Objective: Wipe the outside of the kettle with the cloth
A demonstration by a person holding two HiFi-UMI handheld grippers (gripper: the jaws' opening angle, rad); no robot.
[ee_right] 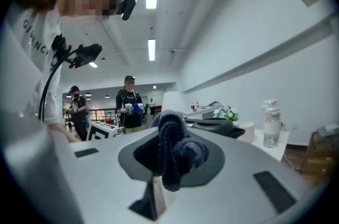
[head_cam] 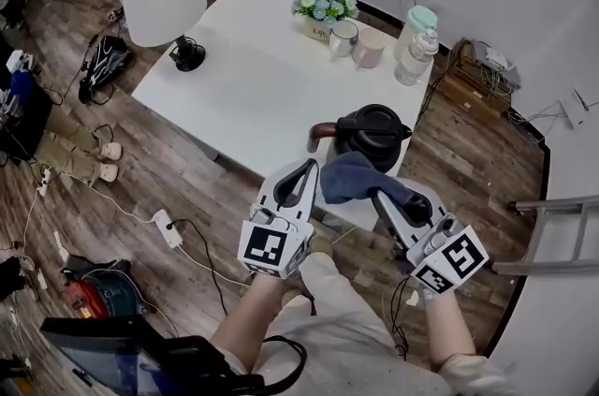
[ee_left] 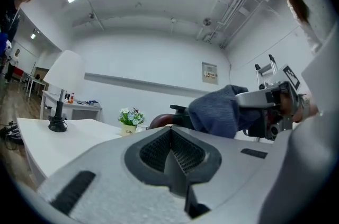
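Head view: right gripper [head_cam: 393, 200] holds cloth [head_cam: 348, 177] beside kettle [head_cam: 374, 132].

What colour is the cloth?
Dark blue. The cloth shows best in the head view, pinched in the right gripper.

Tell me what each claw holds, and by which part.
The right claw pinches the blue cloth by a bunched fold; the left claw is shut on nothing.

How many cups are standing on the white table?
2. One cup stands beside the flower pot; the second cup is just right of it in the head view. The kettle could hide another.
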